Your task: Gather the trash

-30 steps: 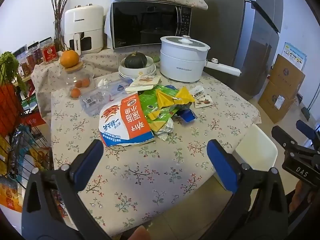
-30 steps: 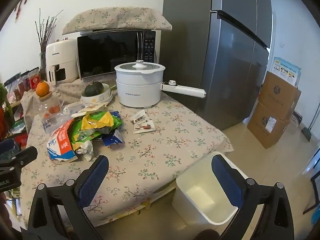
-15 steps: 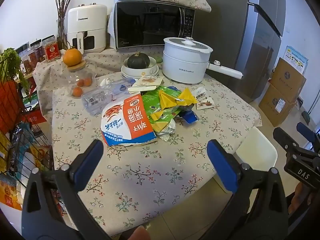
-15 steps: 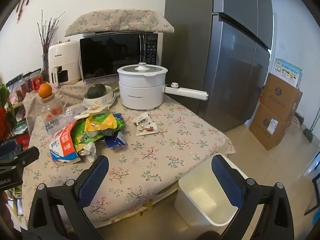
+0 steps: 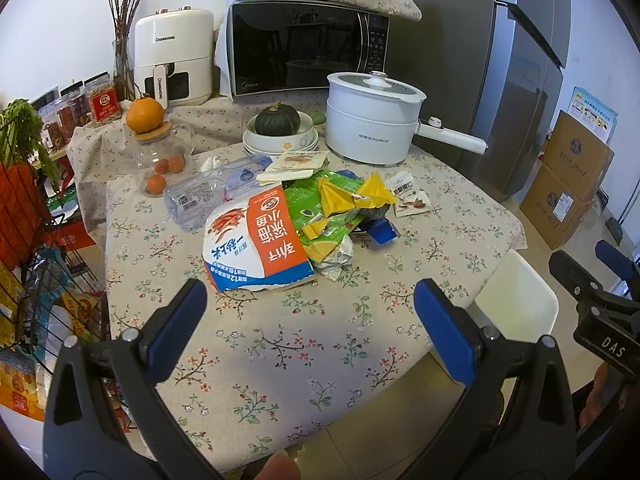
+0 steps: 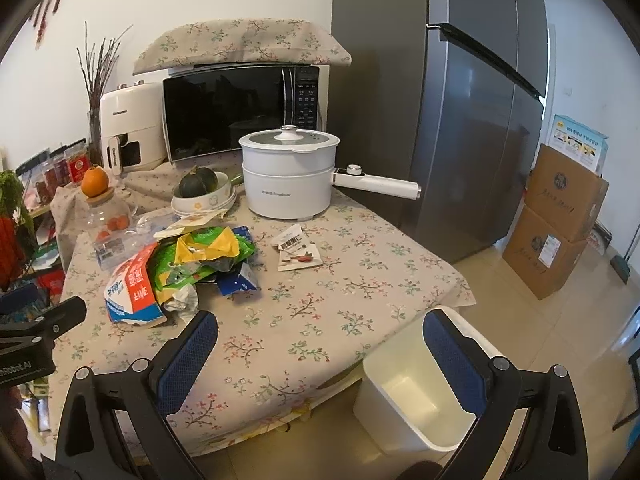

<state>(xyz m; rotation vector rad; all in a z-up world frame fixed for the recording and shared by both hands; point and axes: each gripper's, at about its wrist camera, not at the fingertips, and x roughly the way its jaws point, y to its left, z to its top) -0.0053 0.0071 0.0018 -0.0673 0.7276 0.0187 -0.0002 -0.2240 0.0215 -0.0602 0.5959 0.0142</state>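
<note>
A heap of trash lies on the floral tablecloth point(image 5: 280, 344): a white-and-orange snack bag point(image 5: 256, 246), green and yellow wrappers point(image 5: 340, 208), crumpled foil point(image 5: 338, 258), a blue wrapper point(image 5: 382, 230), a small nut packet point(image 5: 410, 200) and an empty plastic bottle point(image 5: 208, 196). My left gripper point(image 5: 310, 320) hovers open over the table's near edge, short of the bag. My right gripper point(image 6: 320, 352) is open above the table corner, with the white trash bin point(image 6: 408, 404) on the floor below its right finger. The heap point(image 6: 192, 264) lies to its upper left.
At the table's back stand a white electric pot point(image 5: 370, 120) with a long handle, bowls holding a dark squash point(image 5: 278, 120), a glass jar topped by an orange point(image 5: 145, 114), a microwave point(image 5: 304, 46) and an air fryer point(image 5: 174, 56). A wire rack point(image 5: 36, 280) is left; cardboard boxes point(image 6: 560, 220) right.
Both grippers have drifted slightly forward and up toward the table, so the trash heap sits a little lower in view. Both stay open and empty.
</note>
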